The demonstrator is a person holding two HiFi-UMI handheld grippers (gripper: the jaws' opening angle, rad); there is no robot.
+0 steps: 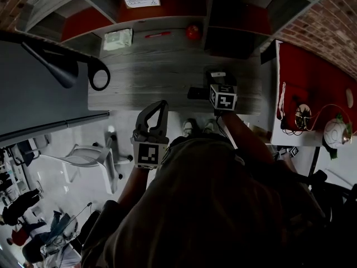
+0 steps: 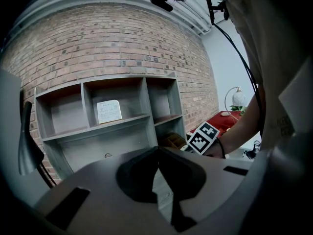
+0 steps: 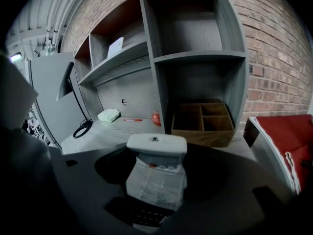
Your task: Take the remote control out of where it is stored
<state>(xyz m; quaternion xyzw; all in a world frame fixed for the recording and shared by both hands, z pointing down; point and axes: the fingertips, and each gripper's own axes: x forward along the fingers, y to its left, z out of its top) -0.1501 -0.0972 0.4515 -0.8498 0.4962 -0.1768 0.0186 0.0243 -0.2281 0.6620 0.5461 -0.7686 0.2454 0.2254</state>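
**Head view.** My right gripper [image 1: 218,78] is out over the grey desk [image 1: 156,66], in front of the dark right-hand cubby of the shelf unit [image 1: 162,21]. The pale end of the remote control [image 1: 218,73] shows at its tip. My left gripper [image 1: 162,108] is held back near my body, by the desk's near edge.

**Left gripper view.** The jaws meet tip to tip with nothing between them, so this gripper is idle. Ahead are the shelf unit and a printed card [image 2: 109,111] on its middle shelf, with a brick wall [image 2: 112,48] behind.

**Right gripper view.** The jaws are clamped on either side of the remote control. Its white end points away from me, clear wrap covers its middle, and the dark keypad is nearest the camera. The wooden organiser box [image 3: 200,140] sits in the lower right cubby, behind the remote and apart from it. The compartments I can see are empty.

**Progress.** I judge the removal done, since the remote is out of the box and in my grip. What remains is to carry it clear.

**Surroundings.** A red pen [image 3: 132,120], a red round object [image 3: 156,118] and a pale green packet [image 3: 108,115] lie at the back of the desk, left of the box. None of them stands in the remote's way.
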